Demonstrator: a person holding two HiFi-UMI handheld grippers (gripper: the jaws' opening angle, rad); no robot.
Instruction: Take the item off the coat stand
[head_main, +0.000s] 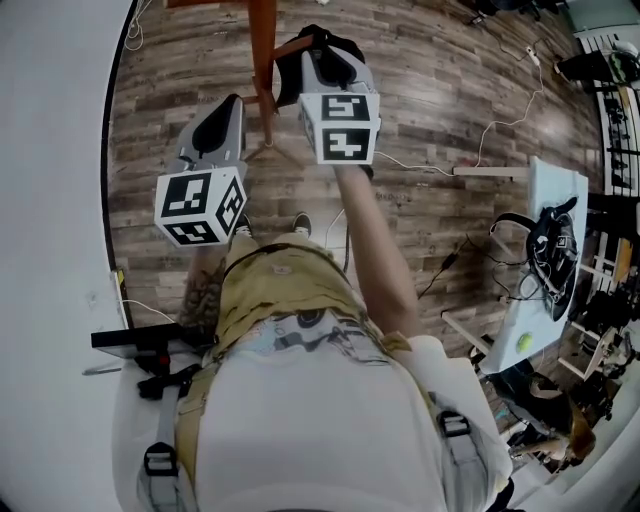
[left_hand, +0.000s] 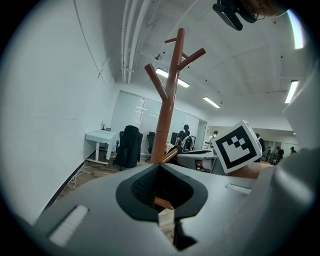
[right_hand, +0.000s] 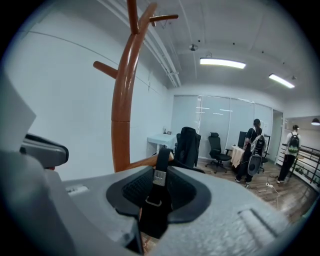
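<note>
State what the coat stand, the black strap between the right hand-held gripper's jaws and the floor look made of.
Red-brown branching coat stand: wood, smooth glossy varnish, judging by its sheen. Black strap with a buckle: probably woven webbing, matte; the buckle's material is unclear. Plank floor: wood or wood-look laminate, with grey-brown grain.

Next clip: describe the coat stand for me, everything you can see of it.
The coat stand is a round, glossy reddish-brown pole, wood by its look, upright on the plank floor close to a white wall. A seam rings the pole partway up. Short upper pegs branch off at upward angles and are bare. A low peg slants out, and a black strap with a metal buckle lies over it.
</note>
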